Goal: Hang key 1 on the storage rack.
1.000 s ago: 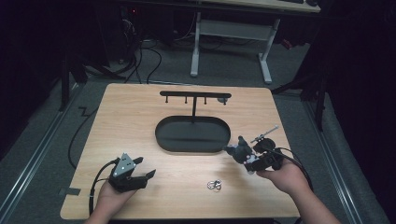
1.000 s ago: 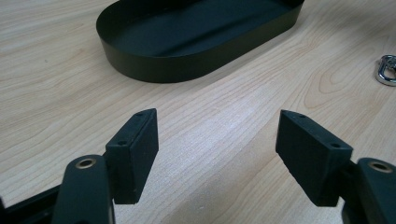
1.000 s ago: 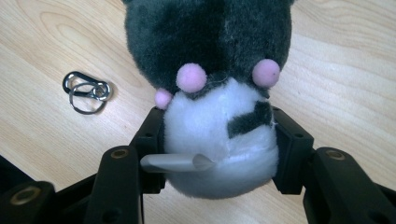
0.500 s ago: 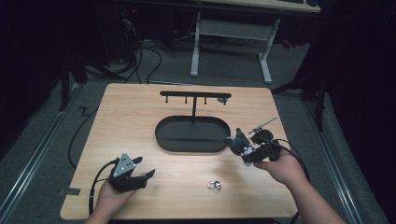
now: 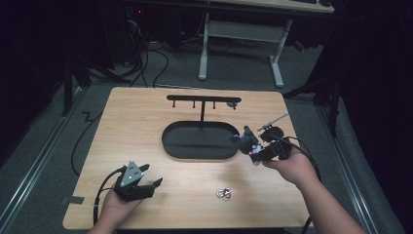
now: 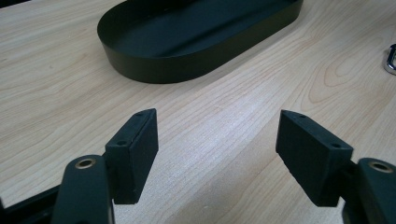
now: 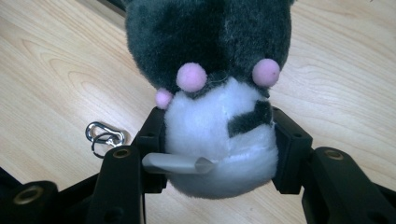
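A: Wooden table (image 5: 146, 126), dark room beyond. Item one: right gripper (image 5: 251, 146), clamped on a grey-and-white plush toy (image 7: 217, 93). Change noted?

B: Yes. Against a second earlier, the right gripper had lifted and moved toward the black oval tray (image 5: 199, 141); the toy hung just at the tray's right end. Judged: carry under way, toy likely bound for the tray or the hook rack (image 5: 203, 100) standing in it.

A: Tray contents?

B: Nothing but the rack's post; hooks bare as far as could be seen.

A: Item two?

B: Left gripper (image 5: 146, 185), jaws apart, nothing between them, resting near the front left of the table, unmoved.

A: Loose items?

B: Small metal clip (image 5: 223, 193) on the table, near the front edge.
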{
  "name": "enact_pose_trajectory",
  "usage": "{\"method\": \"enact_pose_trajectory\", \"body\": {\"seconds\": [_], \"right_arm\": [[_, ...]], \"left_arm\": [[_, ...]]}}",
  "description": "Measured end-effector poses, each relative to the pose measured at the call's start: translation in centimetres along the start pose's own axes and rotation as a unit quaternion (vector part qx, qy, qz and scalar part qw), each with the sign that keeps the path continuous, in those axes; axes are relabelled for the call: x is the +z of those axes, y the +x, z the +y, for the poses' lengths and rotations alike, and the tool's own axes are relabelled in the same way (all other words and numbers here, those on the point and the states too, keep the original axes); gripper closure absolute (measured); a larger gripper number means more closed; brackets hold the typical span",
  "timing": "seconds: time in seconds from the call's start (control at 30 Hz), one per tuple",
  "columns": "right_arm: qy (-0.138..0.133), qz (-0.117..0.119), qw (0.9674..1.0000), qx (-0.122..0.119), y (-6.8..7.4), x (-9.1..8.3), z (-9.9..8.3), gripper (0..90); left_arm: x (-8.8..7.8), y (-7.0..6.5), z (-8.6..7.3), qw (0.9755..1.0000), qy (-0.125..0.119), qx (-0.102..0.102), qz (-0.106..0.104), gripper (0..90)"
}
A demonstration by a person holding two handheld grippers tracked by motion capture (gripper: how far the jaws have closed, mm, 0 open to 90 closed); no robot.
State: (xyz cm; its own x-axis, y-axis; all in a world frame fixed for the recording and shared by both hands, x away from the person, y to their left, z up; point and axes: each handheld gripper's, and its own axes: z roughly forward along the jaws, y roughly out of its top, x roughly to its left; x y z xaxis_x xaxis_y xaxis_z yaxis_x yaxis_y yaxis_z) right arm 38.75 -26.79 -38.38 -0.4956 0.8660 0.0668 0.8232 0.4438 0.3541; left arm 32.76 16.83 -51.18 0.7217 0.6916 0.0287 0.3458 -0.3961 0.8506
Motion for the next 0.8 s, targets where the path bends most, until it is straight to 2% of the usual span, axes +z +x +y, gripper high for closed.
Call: {"method": "enact_pose_trajectory", "body": {"seconds": [0.4,0.8], "right_arm": [[-0.009,-0.005,0.9999,0.006,-0.3,-1.1,0.9,49.7],[-0.014,-0.003,0.9998,0.011,-0.5,-1.4,2.2,49.7]], "left_arm": [[0.2,0.0,0.2,1.0000,0.001,0.005,0.000,30.4],[-0.3,0.2,-0.2,1.0000,-0.001,-0.002,0.006,30.2]]}}
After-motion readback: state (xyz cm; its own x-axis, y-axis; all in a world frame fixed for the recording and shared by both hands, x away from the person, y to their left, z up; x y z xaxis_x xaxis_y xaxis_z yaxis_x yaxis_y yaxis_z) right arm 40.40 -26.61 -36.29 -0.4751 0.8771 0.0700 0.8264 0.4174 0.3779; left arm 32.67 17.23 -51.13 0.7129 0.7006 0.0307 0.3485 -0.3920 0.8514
